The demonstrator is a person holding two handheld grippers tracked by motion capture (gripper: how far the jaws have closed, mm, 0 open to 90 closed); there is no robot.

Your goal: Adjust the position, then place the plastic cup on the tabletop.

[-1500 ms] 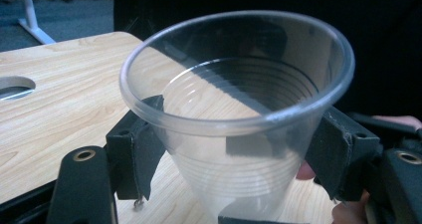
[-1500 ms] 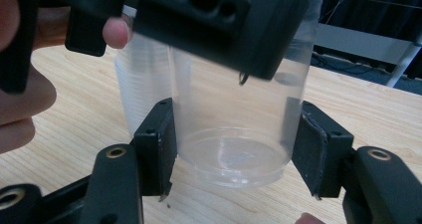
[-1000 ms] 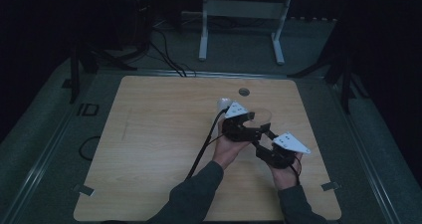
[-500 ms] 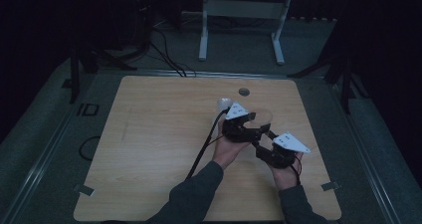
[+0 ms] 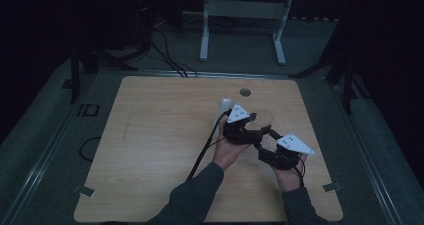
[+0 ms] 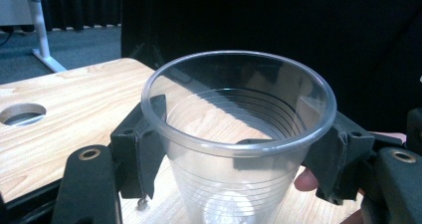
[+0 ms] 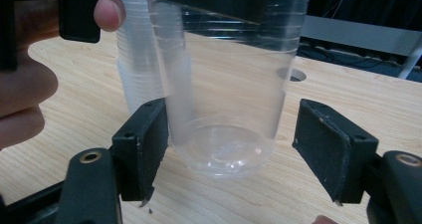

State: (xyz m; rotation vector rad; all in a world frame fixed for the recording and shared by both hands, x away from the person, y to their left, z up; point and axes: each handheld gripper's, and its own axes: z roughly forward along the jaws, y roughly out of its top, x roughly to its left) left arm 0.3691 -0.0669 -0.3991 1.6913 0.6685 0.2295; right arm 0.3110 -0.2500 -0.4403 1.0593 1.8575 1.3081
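Note:
A clear plastic cup (image 6: 224,184) stands upright between the jaws of my left gripper (image 6: 241,142). The pads press on its wall just under the rim, and the jaws have just been closing on it. In the right gripper view the same cup (image 7: 224,84) hangs a little above the table. My right gripper (image 7: 239,142) is open around its base: the left pad is close to the wall, the right pad well apart. From above, the left gripper (image 5: 256,122) and right gripper (image 5: 267,137) meet at the cup (image 5: 265,116).
A stack of clear cups (image 7: 134,74) stands on the wooden table (image 5: 150,135) just behind the held cup, seen from above as the cup stack (image 5: 225,105). A round hole (image 5: 245,92) lies near the far edge. A white metal stand (image 5: 245,10) is on the floor beyond.

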